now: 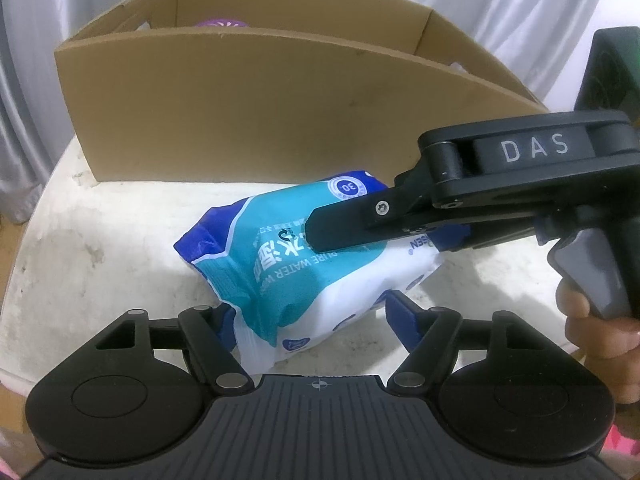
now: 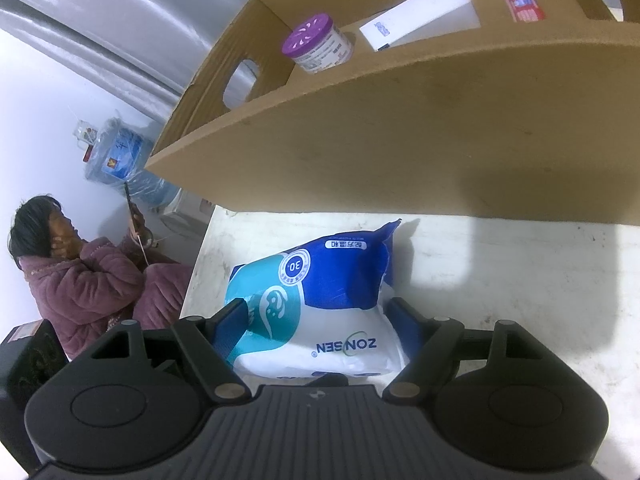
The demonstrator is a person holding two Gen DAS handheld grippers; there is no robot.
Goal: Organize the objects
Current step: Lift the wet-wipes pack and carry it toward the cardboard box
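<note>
Three items are already seen inside the cardboard box [image 2: 400,128]: a purple-lidded jar [image 2: 318,46], a flat white carton [image 2: 420,14] and a small red-and-white bottle [image 2: 522,0]. One thing is left outside, by the look of it: the blue-and-white wet wipes pack [image 1: 316,264], lying on the table just in front of the box's near wall. It is being gripped from both ends. The left gripper [image 1: 308,320] is set about halfway open with the pack's near end between its blue pads, and the soft wrapper appears pinched there. The right gripper [image 2: 316,320] is likewise held roughly half open around the pack's other end, one black finger laid across the teal print in the left view, the pads pressed against the wrapper's sides. So the task is judged to be mostly done, with a lift over the wall and a release inside still owed. The surface is a white table [image 1: 100,248], scuffed and stained grey. White curtains [image 1: 500,8] are hung behind the box, and a seated person in a purple quilted jacket [image 2: 88,280] is seen at the left, beside a wrapped water jug [image 2: 116,156].
</note>
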